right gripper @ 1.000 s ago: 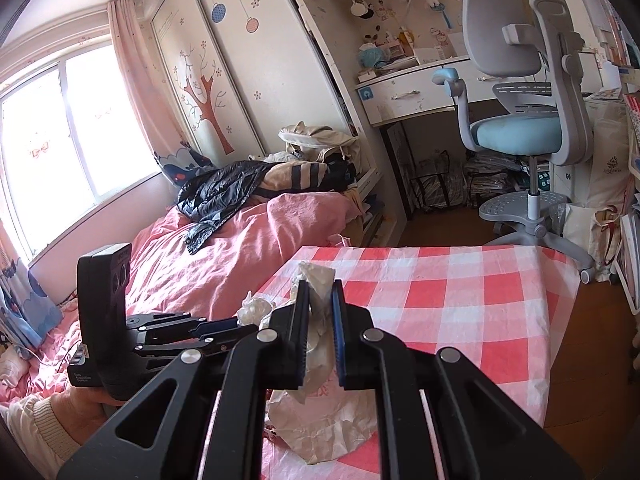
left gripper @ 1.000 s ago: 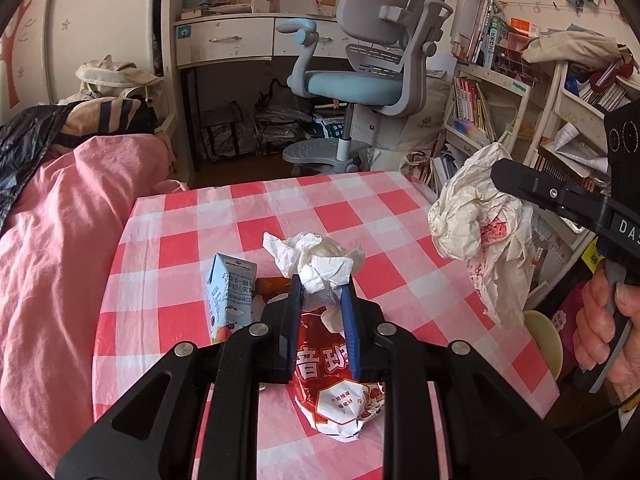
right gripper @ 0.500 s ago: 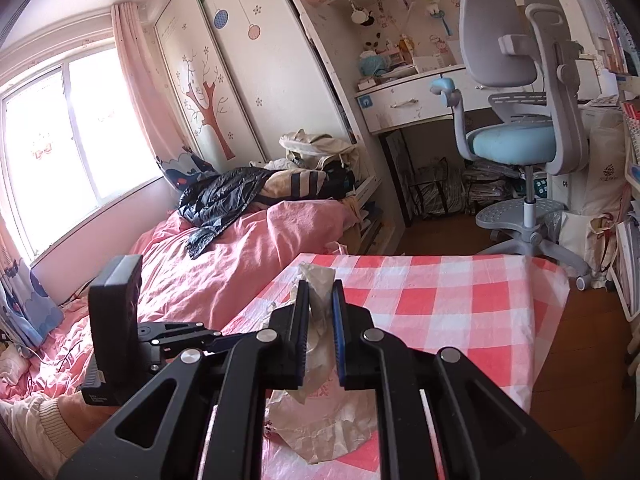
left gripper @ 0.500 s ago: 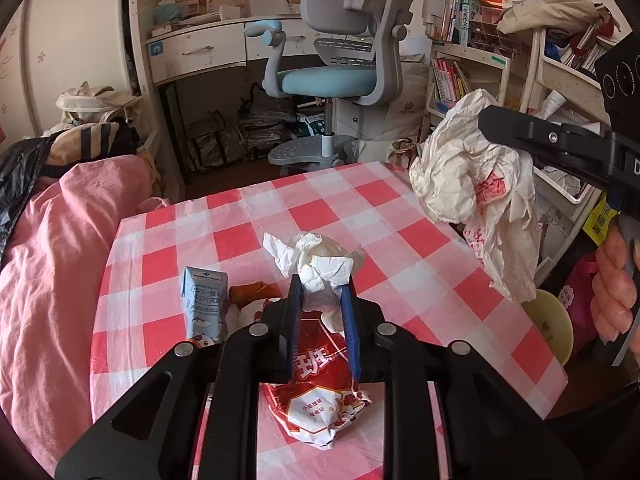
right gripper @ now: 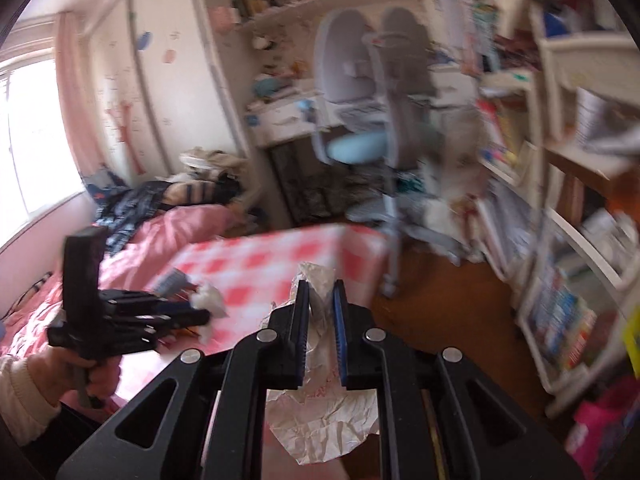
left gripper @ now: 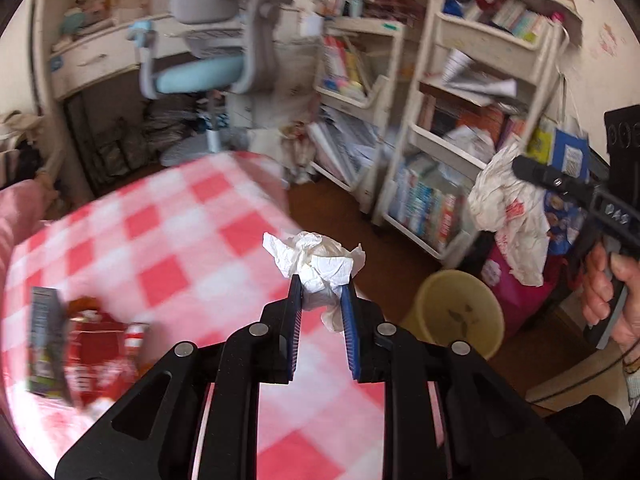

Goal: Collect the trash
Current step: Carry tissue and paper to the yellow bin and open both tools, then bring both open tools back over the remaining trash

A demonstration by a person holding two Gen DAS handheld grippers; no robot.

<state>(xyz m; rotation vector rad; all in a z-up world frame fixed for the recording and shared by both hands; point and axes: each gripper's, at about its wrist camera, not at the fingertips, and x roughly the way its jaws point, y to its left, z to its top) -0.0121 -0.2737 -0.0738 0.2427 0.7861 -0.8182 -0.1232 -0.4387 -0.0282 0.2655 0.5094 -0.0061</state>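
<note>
Left wrist view, no writing clear enough to read, left gripper [left gripper: 321,286] squeezing a crumpled white tissue ball [left gripper: 316,258] above the checked table [left gripper: 168,240], yellow bin [left gripper: 460,316] nearby, right wrist view, right gripper [right gripper: 320,292] pinching a wrinkled white bag [right gripper: 324,428], red print blurred.

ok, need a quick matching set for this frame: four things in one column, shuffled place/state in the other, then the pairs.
Things:
1. crumpled white tissue
2. crinkled wrapper with red print
3. yellow bin
4. red snack bag

Place or state:
A. lying on the checked tablecloth, beside a small carton
B. standing on the floor past the table edge
C. clamped in the left gripper
D. hanging from the right gripper

Pairs: 1-C, 2-D, 3-B, 4-A
</note>
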